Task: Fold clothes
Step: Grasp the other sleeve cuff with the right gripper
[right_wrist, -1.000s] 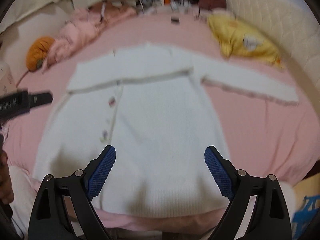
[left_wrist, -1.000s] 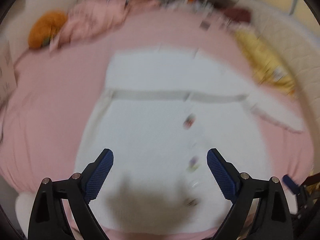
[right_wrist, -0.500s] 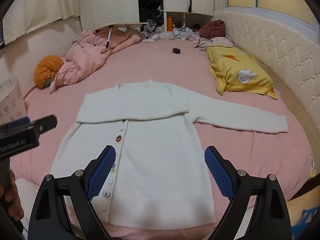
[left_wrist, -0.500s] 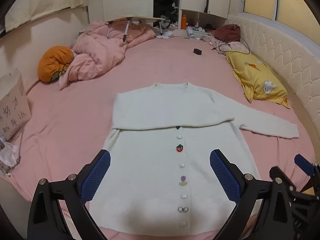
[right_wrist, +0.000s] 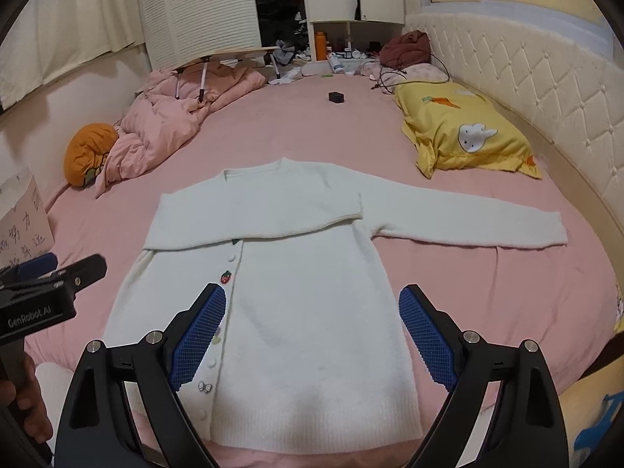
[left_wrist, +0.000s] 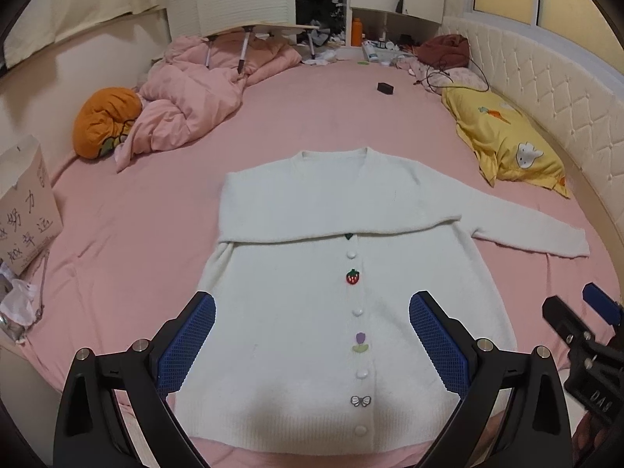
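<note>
Cardigan (left_wrist: 351, 280), flat on bed (left_wrist: 156, 241): one sleeve (left_wrist: 335, 210) folded across chest; other sleeve (right_wrist: 468, 214) outstretched toward 3 o'clock, body unfolded. Left gripper (left_wrist: 312, 335) and right gripper (right_wrist: 312, 331): jaws wide apart, holding nothing.

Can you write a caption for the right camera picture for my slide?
Open right gripper hovers over a white cardigan on a pink bed, one sleeve folded across.
</note>
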